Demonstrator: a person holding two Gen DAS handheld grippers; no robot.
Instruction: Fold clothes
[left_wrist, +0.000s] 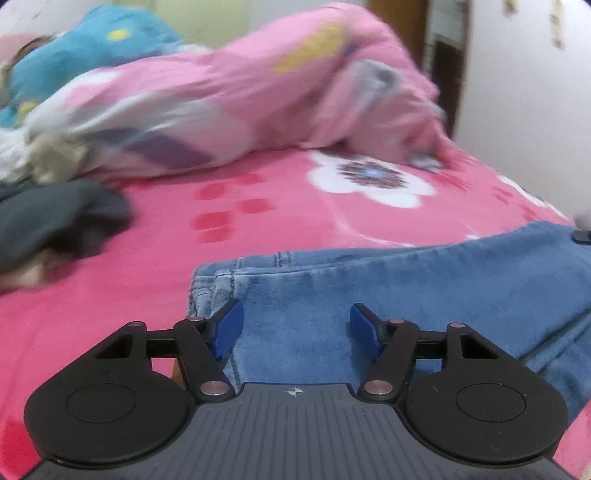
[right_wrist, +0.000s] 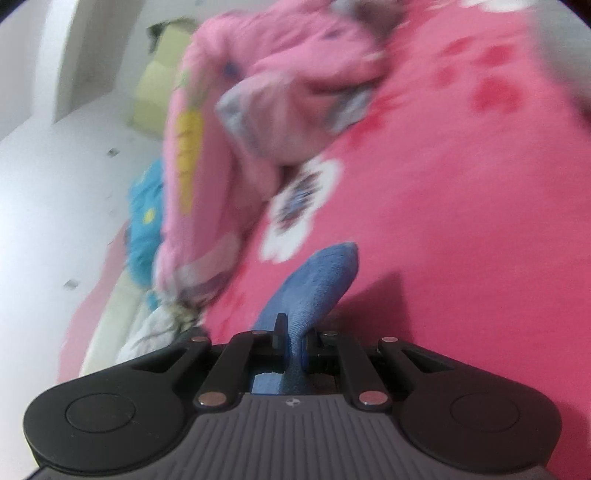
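A pair of light blue jeans (left_wrist: 388, 291) lies on the pink flowered bedsheet (left_wrist: 155, 236). My left gripper (left_wrist: 295, 325) is open, its blue pads on either side of the denim near the hem edge, low over the jeans. In the right wrist view my right gripper (right_wrist: 294, 341) is shut on a fold of the blue jeans (right_wrist: 321, 280), which sticks up past the fingertips above the sheet (right_wrist: 461, 229). The view is tilted and blurred.
A pink quilt (left_wrist: 258, 96) is bunched at the back of the bed, with a blue blanket (left_wrist: 85, 48) behind it. A dark grey garment (left_wrist: 55, 221) lies at the left. The white wall (right_wrist: 55, 192) runs beside the bed.
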